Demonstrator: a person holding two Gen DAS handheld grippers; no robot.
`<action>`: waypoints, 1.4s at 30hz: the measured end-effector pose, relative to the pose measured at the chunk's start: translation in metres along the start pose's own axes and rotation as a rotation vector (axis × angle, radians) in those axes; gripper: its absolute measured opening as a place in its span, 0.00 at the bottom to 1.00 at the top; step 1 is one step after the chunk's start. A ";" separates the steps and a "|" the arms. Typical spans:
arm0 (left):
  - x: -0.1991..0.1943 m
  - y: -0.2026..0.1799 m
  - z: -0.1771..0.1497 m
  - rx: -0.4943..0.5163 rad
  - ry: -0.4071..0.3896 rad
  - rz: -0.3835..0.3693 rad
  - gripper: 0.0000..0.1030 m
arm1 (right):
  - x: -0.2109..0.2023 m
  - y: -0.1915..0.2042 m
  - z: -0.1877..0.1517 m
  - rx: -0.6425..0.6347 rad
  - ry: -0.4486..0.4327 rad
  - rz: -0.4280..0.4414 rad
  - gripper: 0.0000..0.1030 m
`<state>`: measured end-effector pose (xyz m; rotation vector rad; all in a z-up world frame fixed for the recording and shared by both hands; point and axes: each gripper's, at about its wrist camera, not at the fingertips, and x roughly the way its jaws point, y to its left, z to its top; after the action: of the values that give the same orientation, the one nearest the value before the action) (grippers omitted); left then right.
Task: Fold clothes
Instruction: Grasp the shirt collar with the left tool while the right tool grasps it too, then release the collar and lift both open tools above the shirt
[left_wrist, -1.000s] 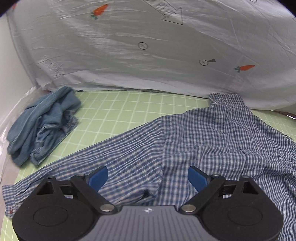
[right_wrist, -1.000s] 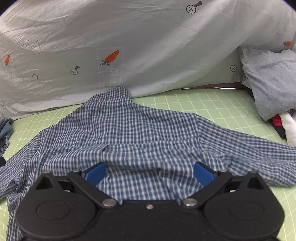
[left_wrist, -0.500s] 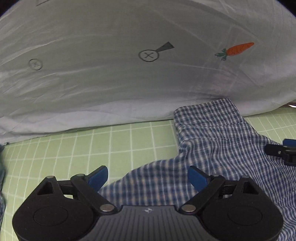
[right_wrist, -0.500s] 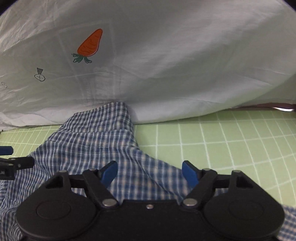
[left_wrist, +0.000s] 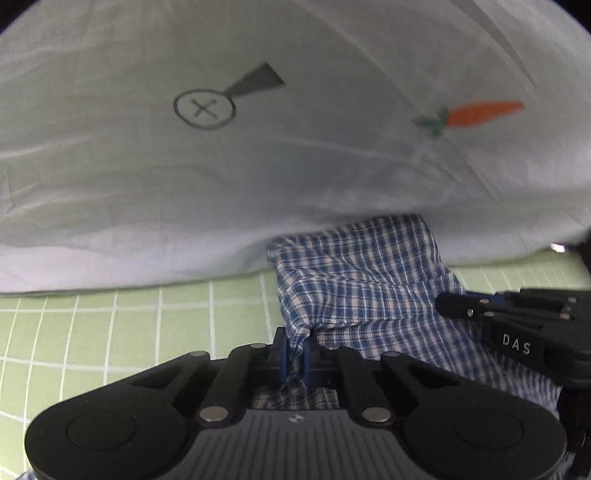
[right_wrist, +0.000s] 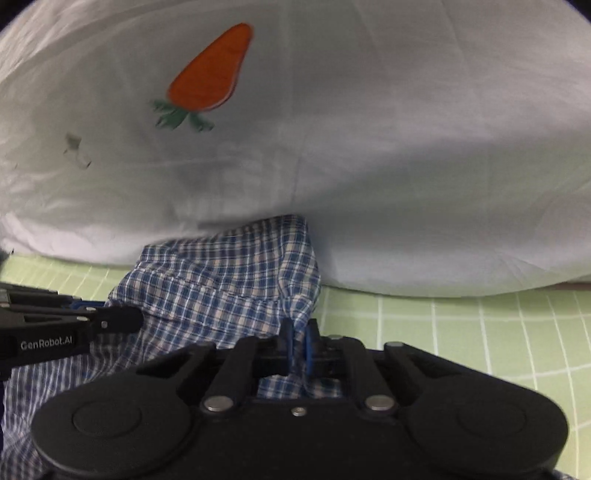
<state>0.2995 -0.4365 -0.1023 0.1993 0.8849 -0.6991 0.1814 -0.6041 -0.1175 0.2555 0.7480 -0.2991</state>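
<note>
Shirt (left_wrist: 362, 280) lies on the green mat (left_wrist: 110, 332), its collar against the sheet (left_wrist: 258, 166) at the far edge. We pinch its left shoulder in our left gripper (left_wrist: 295, 350) and its right shoulder in our right gripper (right_wrist: 298, 341).

My left gripper (left_wrist: 294, 354) and right gripper (right_wrist: 299, 341) are black with blue pads, silver pivot screws (white "DAS" and "GenRobot.AI" lettering).
</note>
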 end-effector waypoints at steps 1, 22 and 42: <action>0.004 0.000 0.003 -0.006 0.002 0.006 0.08 | 0.005 0.000 0.004 -0.006 -0.002 -0.008 0.06; -0.207 0.021 -0.077 -0.101 -0.130 0.191 0.82 | -0.195 0.009 -0.080 0.117 -0.001 -0.127 0.97; -0.367 0.146 -0.271 -0.372 0.008 0.355 0.83 | -0.300 0.137 -0.236 0.205 0.159 -0.157 1.00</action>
<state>0.0602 -0.0323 -0.0101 0.0238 0.9411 -0.1978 -0.1261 -0.3468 -0.0578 0.4186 0.8972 -0.5098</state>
